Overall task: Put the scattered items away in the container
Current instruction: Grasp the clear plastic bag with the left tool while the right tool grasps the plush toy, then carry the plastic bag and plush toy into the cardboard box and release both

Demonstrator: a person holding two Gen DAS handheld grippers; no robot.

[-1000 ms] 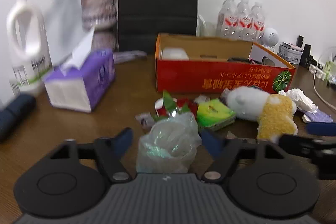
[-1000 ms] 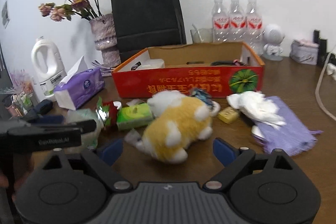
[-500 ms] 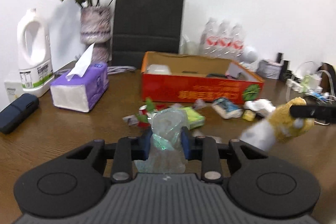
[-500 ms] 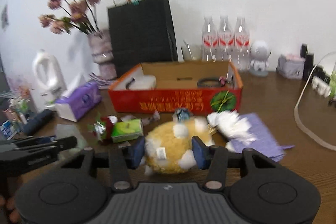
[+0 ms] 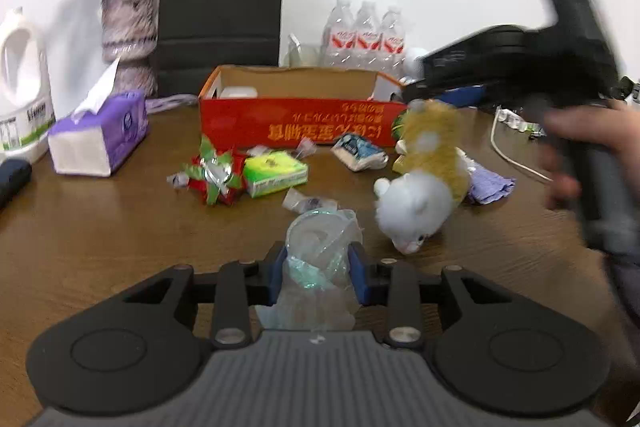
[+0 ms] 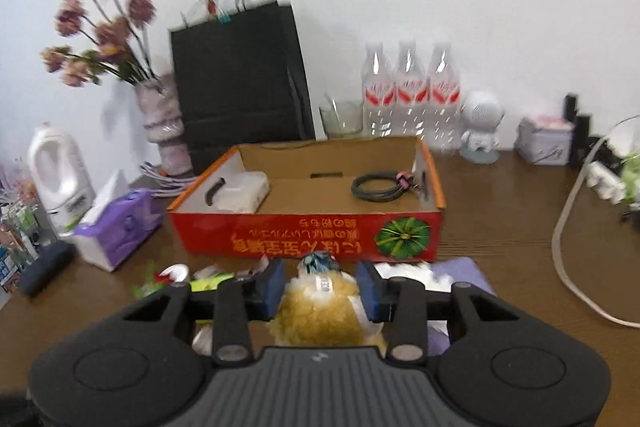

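Observation:
My left gripper (image 5: 318,267) pinches a crumpled clear plastic bag (image 5: 316,239) between its blue pads, though its jaws are opening slightly. My right gripper (image 6: 320,283) is shut on a yellow and white plush toy (image 6: 316,311), held just in front of the red cardboard box (image 6: 304,231). In the left wrist view the plush toy (image 5: 428,187) hangs head down from the right gripper above the table, right of the box (image 5: 296,127). A red-green foil wrapper (image 5: 214,175), a green tissue pack (image 5: 276,173) and a blue-white packet (image 5: 358,153) lie before the box.
The box holds a white case (image 6: 242,191) and a coiled black cable (image 6: 380,187). A purple tissue box (image 5: 96,135), detergent jug (image 5: 20,87) and flower vase (image 5: 128,39) stand left. A black paper bag (image 5: 220,7) and water bottles (image 5: 364,39) line the wall. A purple cloth (image 5: 490,185) lies right.
Both grippers closed: the left on the plastic bag, the right on the plush toy. The right gripper lifted the toy off the table toward the box; the left shifted right.

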